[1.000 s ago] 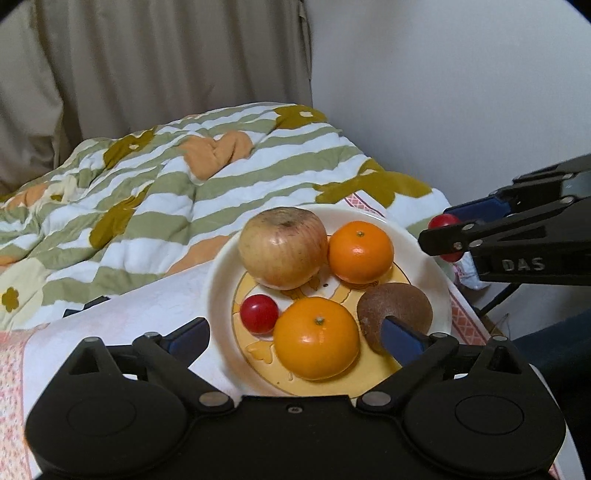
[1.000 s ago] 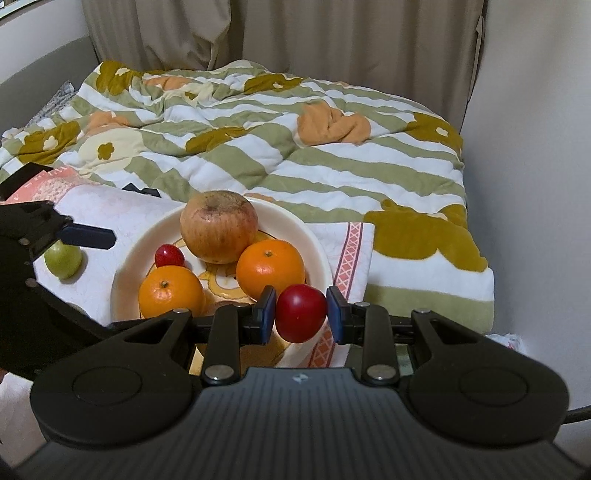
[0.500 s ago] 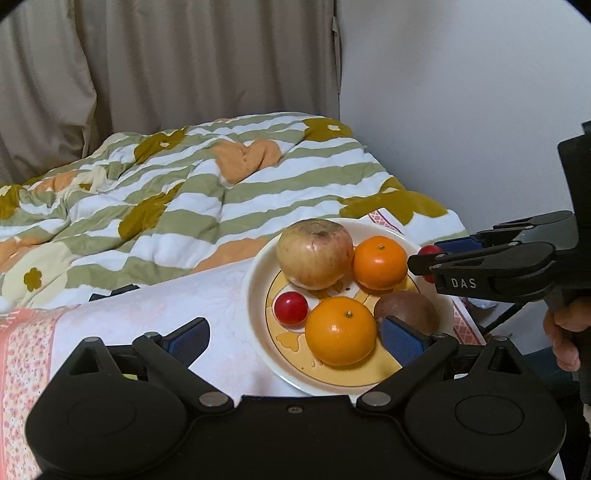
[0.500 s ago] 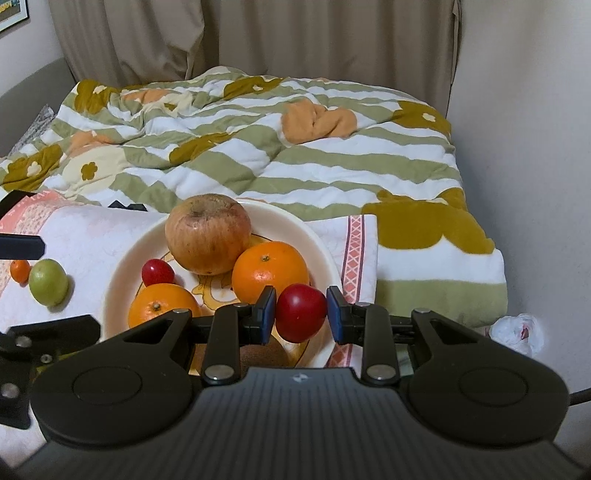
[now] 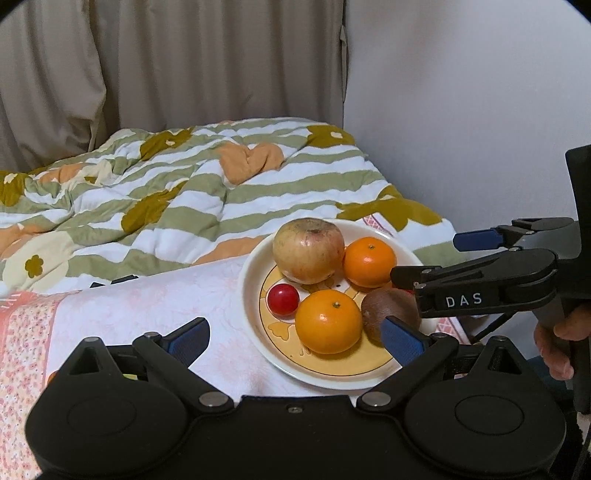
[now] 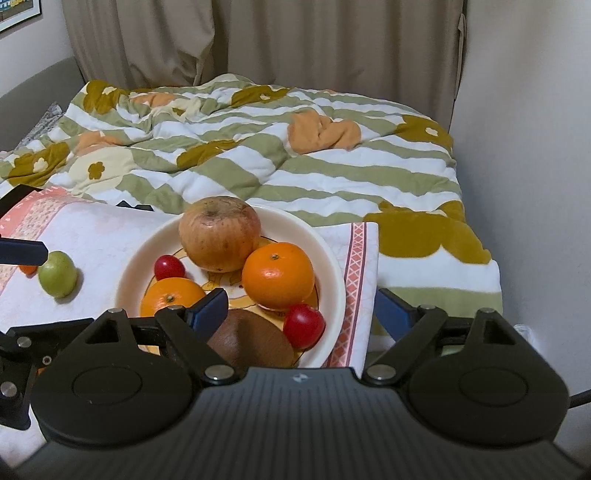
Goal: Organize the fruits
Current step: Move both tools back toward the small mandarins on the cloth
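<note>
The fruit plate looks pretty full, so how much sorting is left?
Six fruits sit on the plate: apple, two oranges, kiwi, two red fruits, one at the near rim. Both grippers, right and left, are open and empty. A green fruit and a small orange one wait on the cloth.

A rumpled quilt (image 6: 258,162) in green and white stripes, scattered with mustard flowers and orange patches, spreads across the bed (image 6: 424,236) through the middle of the frame. Beige curtains (image 6: 295,40) hang in folds along the top, meeting a plain white wall (image 6: 524,147) on the right. At lower left lies a pale pink cloth (image 6: 110,232) with a floral salmon border, its patterned edge also showing at lower centre-right. A corner of a framed picture (image 6: 14,14) peeks in at upper left, and a crumpled white bag (image 6: 524,328) sits at the lower right edge.
</note>
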`<state>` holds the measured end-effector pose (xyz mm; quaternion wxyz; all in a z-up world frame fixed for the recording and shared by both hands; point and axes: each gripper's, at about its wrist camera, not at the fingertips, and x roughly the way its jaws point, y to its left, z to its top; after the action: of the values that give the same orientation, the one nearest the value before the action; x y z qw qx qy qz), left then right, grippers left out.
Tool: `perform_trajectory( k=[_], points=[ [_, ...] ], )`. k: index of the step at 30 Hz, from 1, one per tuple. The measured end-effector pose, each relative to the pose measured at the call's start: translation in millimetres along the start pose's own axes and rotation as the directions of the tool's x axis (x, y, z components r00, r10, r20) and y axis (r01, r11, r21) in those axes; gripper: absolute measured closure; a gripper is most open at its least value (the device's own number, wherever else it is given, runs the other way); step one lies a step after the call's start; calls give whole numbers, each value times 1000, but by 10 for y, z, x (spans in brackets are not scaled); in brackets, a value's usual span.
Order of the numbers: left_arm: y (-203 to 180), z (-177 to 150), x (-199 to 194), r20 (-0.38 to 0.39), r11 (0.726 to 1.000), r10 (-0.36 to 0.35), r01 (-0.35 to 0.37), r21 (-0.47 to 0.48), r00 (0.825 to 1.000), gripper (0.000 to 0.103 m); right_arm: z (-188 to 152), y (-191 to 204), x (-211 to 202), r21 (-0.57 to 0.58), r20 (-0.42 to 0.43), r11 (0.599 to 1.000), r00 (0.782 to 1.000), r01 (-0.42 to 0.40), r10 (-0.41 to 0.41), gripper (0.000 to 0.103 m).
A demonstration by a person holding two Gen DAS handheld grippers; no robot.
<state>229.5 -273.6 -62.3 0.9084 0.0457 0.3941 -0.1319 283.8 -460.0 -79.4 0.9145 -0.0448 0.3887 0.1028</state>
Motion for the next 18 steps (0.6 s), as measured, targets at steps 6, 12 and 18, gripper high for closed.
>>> perform_trajectory(
  k=[6, 12, 18],
  points=[
    [38, -36, -264, 41, 999, 12, -11, -30, 999, 2, 25, 83, -289, -15, 22, 1000, 1000, 1, 0, 1],
    [106, -140, -619, 93, 998, 35, -29, -60, 995, 2, 23, 185, -633, -15, 53, 1000, 999, -3, 3, 1],
    [225, -277, -999, 123, 992, 88, -77, -97, 988, 2, 16, 323, -946, -22, 76, 1000, 997, -19, 20, 1]
  ],
)
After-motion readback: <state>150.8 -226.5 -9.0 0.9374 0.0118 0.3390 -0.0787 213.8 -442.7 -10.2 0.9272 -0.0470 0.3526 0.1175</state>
